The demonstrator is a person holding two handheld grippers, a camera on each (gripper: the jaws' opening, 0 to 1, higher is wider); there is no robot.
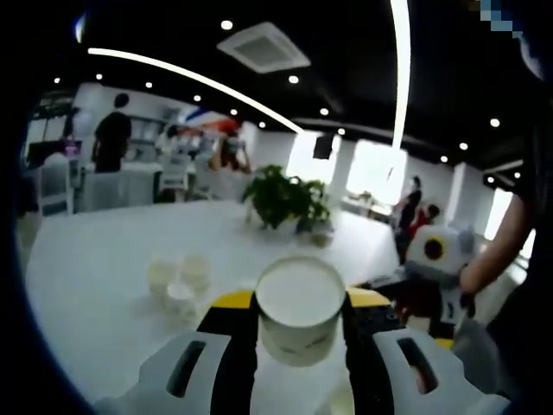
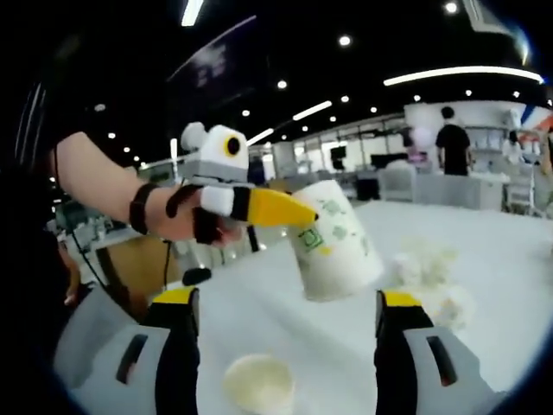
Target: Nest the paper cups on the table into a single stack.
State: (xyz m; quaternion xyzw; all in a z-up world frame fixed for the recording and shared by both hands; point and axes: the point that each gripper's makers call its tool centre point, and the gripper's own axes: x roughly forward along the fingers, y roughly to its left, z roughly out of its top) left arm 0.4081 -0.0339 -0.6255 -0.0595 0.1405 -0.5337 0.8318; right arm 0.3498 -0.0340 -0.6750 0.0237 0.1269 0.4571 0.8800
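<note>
Left gripper (image 1: 300,346) is pinching a paper cup (image 1: 300,313) up off the white table (image 1: 95,277), mouth facing the camera. Right gripper (image 2: 285,346) has its jaws spread wide, nothing between them, hovering over another cup (image 2: 257,383) on the table. Few more loose cups (image 1: 179,284) sit farther back.

white paper cup (image 2: 334,243) (green squares printed), yellow-tipped left gripper (image 2: 285,208), white table (image 1: 95,259)
</note>
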